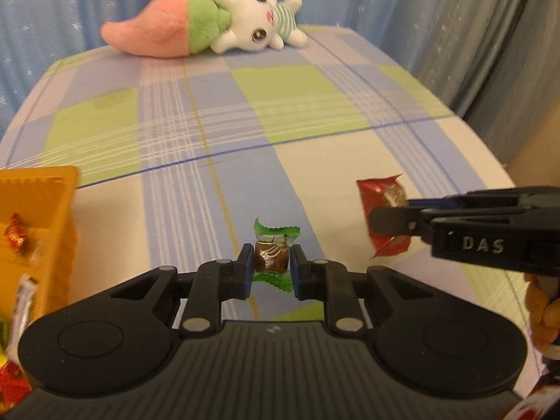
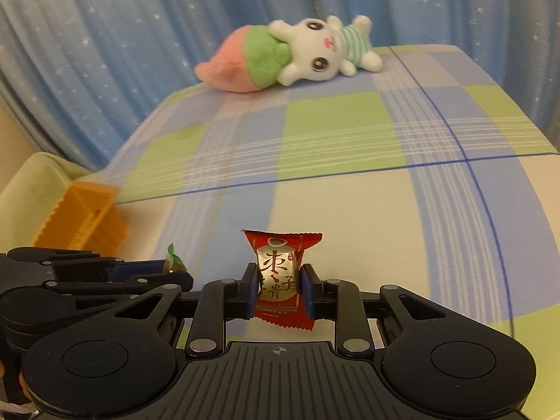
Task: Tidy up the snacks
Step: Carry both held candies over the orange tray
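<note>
My left gripper (image 1: 271, 260) is shut on a small green-wrapped candy (image 1: 272, 256) with a brown centre, held above the checked bedsheet. From the right wrist view that same candy (image 2: 174, 263) peeks out of the left gripper (image 2: 175, 273) at the lower left. My right gripper (image 2: 277, 281) is shut on a red snack packet (image 2: 280, 276) with gold characters, its pads pressing both sides. In the left wrist view the red packet (image 1: 383, 210) sits in the right gripper (image 1: 386, 222) at the right edge. An orange basket (image 1: 42, 217) with several snacks stands at the left.
A plush rabbit with a pink and green tail (image 1: 206, 21) lies at the far end of the bed (image 1: 315, 161). Blue starred curtains hang behind. The orange basket (image 2: 84, 217) sits near the bed's left edge. A hand (image 1: 544, 315) shows at the right.
</note>
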A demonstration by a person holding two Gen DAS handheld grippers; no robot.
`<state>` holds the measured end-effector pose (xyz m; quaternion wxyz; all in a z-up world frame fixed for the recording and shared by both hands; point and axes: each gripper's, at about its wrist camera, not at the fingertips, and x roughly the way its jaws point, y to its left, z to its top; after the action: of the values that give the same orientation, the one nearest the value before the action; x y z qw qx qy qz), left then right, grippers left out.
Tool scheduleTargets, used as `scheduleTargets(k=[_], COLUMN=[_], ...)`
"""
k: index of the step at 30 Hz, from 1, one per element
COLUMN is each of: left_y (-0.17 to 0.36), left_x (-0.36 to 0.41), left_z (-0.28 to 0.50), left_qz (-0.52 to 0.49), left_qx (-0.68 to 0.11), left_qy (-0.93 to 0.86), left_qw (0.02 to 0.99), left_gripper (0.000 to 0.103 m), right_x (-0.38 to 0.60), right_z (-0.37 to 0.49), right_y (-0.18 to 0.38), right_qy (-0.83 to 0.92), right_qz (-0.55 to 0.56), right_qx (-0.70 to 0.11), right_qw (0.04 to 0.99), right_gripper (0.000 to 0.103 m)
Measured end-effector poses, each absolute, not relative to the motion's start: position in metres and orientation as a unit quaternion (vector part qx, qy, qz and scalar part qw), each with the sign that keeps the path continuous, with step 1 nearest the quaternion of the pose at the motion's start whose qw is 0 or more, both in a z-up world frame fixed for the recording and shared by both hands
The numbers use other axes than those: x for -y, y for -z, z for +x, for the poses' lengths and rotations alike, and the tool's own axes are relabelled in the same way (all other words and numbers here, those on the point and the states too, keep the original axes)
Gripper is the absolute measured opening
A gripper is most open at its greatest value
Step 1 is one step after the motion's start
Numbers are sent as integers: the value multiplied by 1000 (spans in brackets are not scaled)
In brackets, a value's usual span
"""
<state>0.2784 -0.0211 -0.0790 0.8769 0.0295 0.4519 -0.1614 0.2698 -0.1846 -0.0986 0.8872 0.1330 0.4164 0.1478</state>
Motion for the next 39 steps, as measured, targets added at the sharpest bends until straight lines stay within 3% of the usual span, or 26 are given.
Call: scheduleTargets(k=[22, 39], left_y=[5, -1], left_x=[-162, -246], left_z=[186, 203], left_qz=[-31, -5], left_qx=[-392, -380], left_qy=[44, 47], left_qw=[919, 924], left_gripper=[19, 19], right_x=[2, -93], right_z=[220, 242], right_y=[38, 44], right_qy=[-308, -304], right_qz=[132, 131], right_qx=[-395, -396], right_qw=[855, 857], right_gripper=[26, 26])
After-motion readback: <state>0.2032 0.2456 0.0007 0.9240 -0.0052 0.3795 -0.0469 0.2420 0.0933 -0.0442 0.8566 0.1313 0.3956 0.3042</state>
